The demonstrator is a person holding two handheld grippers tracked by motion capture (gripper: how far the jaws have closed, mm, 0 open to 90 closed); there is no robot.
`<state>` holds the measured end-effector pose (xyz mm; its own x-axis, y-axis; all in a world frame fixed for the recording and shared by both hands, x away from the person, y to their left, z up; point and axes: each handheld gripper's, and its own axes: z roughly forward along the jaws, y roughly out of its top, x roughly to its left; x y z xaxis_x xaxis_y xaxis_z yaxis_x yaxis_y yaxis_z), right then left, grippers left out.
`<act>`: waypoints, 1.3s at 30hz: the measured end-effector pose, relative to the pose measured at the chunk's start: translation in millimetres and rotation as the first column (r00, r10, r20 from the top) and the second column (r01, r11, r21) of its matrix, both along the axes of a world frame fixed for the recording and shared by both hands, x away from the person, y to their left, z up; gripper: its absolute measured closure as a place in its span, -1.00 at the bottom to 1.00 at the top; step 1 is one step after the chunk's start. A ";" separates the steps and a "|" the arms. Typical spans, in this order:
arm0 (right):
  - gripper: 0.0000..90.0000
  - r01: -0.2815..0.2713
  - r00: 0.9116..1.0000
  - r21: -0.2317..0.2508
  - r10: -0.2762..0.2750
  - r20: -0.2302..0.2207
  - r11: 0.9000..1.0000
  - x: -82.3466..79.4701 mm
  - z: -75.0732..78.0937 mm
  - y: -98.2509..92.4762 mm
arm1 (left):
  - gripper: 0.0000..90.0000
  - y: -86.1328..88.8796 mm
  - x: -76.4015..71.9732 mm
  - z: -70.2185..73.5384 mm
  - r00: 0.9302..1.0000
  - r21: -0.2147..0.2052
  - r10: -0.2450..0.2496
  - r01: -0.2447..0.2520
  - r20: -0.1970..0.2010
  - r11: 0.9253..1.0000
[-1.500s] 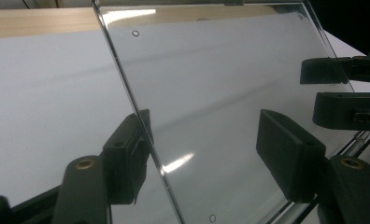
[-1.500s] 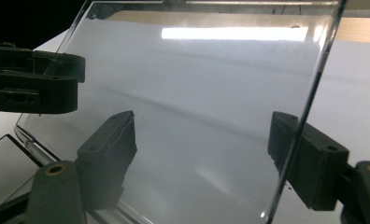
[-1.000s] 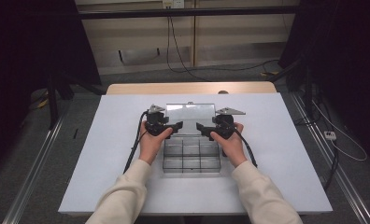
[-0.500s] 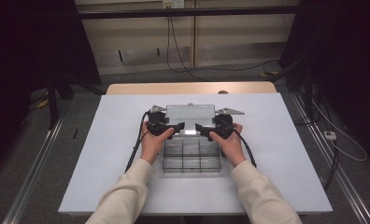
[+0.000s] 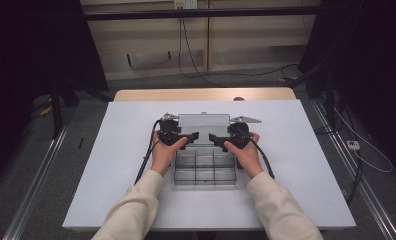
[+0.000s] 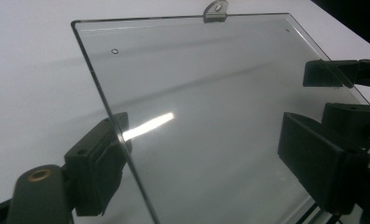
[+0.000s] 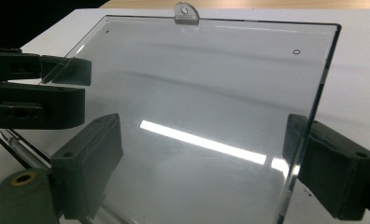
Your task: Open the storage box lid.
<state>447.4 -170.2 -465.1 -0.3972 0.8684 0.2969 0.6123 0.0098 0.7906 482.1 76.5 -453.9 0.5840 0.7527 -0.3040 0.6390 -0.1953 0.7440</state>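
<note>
Right now I have both grippers on either side of a clear plastic organiser box [image 5: 204, 171] that sits on the white table [image 5: 111, 165], its transparent lid [image 5: 204, 122] swung open and lying back beyond the compartments.

My left gripper [image 5: 188, 138] points inward toward the lid's left side. Along its own jaws, the lid's left edge [image 6: 109, 112] runs between the two black pads, just beside the left-hand pad [image 6: 96, 163], while the other pad stands well off over the pane. The jaws have just been opening and now stand apart, gripping nothing.

My right gripper [image 5: 217, 140] mirrors it from the other side. Along its jaws, the lid's right edge [image 7: 314, 112] passes just in front of the right-hand pad [image 7: 335, 170], and the left-hand pad sits well inside the pane. These jaws have also just been opening and stand apart, with the edge between them but not pinched.

A small hanging tab [image 7: 186, 13] sticks out from the lid's far edge, ahead of both grippers.
</note>
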 end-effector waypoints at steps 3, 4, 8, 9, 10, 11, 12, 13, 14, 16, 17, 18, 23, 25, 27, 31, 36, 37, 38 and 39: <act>-0.76 0.000 1.000 0.003 0.000 -0.008 1.000 0.2 -0.8 0.0 | -0.69 -0.6 0.2 -0.7 1.000 0.004 -0.005 0.005 -0.008 1.000; -0.76 -0.001 1.000 0.003 0.001 -0.008 1.000 0.2 -0.9 0.0 | -0.69 -0.7 0.2 -0.8 1.000 0.004 -0.005 0.005 -0.010 1.000; -0.77 -0.002 1.000 0.003 0.002 -0.010 1.000 0.3 -1.0 0.0 | -0.71 -0.9 0.5 -1.0 1.000 0.003 -0.010 0.010 -0.014 1.000; -0.78 -0.004 1.000 0.003 0.004 -0.011 1.000 0.3 -1.1 0.0 | -0.71 -1.1 0.5 -1.4 1.000 0.001 -0.008 0.008 -0.018 1.000; -0.78 -0.005 1.000 0.003 0.005 -0.014 1.000 0.5 -1.5 -0.2 | -0.72 -1.4 0.5 -1.7 1.000 0.002 -0.007 0.007 -0.022 1.000; -0.79 -0.005 1.000 0.003 0.005 -0.016 1.000 0.5 -1.8 -0.2 | -0.74 -1.9 0.5 -2.1 1.000 0.000 -0.007 0.007 -0.026 1.000; -0.79 -0.004 1.000 0.004 0.004 -0.019 1.000 0.5 -1.9 -0.1 | -0.75 -2.0 0.8 -2.4 1.000 -0.001 -0.008 0.008 -0.027 1.000; -0.80 -0.005 1.000 0.004 0.005 -0.020 1.000 0.6 -2.0 -0.2 | -0.75 -2.0 0.8 -2.4 1.000 -0.001 -0.008 0.008 -0.028 1.000; -0.80 -0.006 1.000 0.004 0.006 -0.020 1.000 0.6 -2.1 -0.2 | -0.75 -1.8 0.9 -2.4 1.000 -0.001 -0.009 0.009 -0.029 1.000; -0.80 -0.007 1.000 0.004 0.007 -0.021 1.000 0.6 -2.1 -0.4 | -0.75 -1.7 1.0 -2.3 0.999 0.000 -0.010 0.010 -0.030 1.000; -0.81 -0.007 1.000 0.002 0.007 -0.020 1.000 0.6 -2.0 -0.3 | -0.75 -1.7 1.1 -2.5 0.999 -0.001 -0.010 0.010 -0.032 1.000; -0.82 -0.007 1.000 0.001 0.007 -0.020 1.000 0.6 -2.1 -0.2 | -0.76 -1.7 1.3 -2.8 0.999 -0.003 -0.012 0.012 -0.034 1.000; -0.85 -0.002 1.000 -0.003 0.002 -0.025 1.000 1.0 -3.3 -0.2 | -0.80 -1.6 2.0 -4.4 0.999 -0.001 -0.013 0.013 -0.048 1.000; -0.86 -0.001 1.000 -0.001 0.001 -0.029 1.000 1.1 -3.5 -0.3 | -0.81 -2.0 2.0 -4.5 0.999 -0.002 -0.010 0.010 -0.049 1.000; -0.86 -0.001 1.000 -0.002 0.001 -0.030 1.000 1.1 -3.5 -0.4 | -0.81 -1.9 2.1 -4.6 0.999 -0.002 -0.010 0.010 -0.052 1.000; -0.87 -0.001 0.999 0.005 0.001 -0.041 1.000 1.4 -4.7 -1.0 | -0.83 -1.5 2.6 -5.7 0.997 -0.005 -0.014 0.014 -0.072 1.000; -0.88 0.003 0.999 0.009 -0.003 -0.051 1.000 1.5 -5.0 -1.2 | -0.84 -1.4 2.8 -6.1 0.997 -0.003 -0.011 0.010 -0.082 1.000; -0.88 0.005 0.999 0.009 -0.004 -0.052 1.000 1.5 -5.0 -1.1 | -0.84 -1.1 3.1 -6.2 0.996 -0.005 -0.014 0.014 -0.086 1.000; -0.88 0.005 0.999 0.009 -0.005 -0.052 1.000 1.4 -5.1 -1.1 | -0.84 -1.2 3.1 -6.5 0.996 -0.011 -0.012 0.011 -0.089 1.000; -0.89 0.006 0.999 0.010 -0.006 -0.054 1.000 1.5 -5.3 -1.1 | -0.84 -1.1 3.3 -6.8 0.996 -0.012 -0.013 0.012 -0.091 1.000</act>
<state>448.9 -171.3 -470.4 -0.3754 0.8676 0.3262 0.6539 -0.0015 0.7566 485.4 75.4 -460.7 0.5629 0.7415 -0.3652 0.7018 -0.1953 0.6850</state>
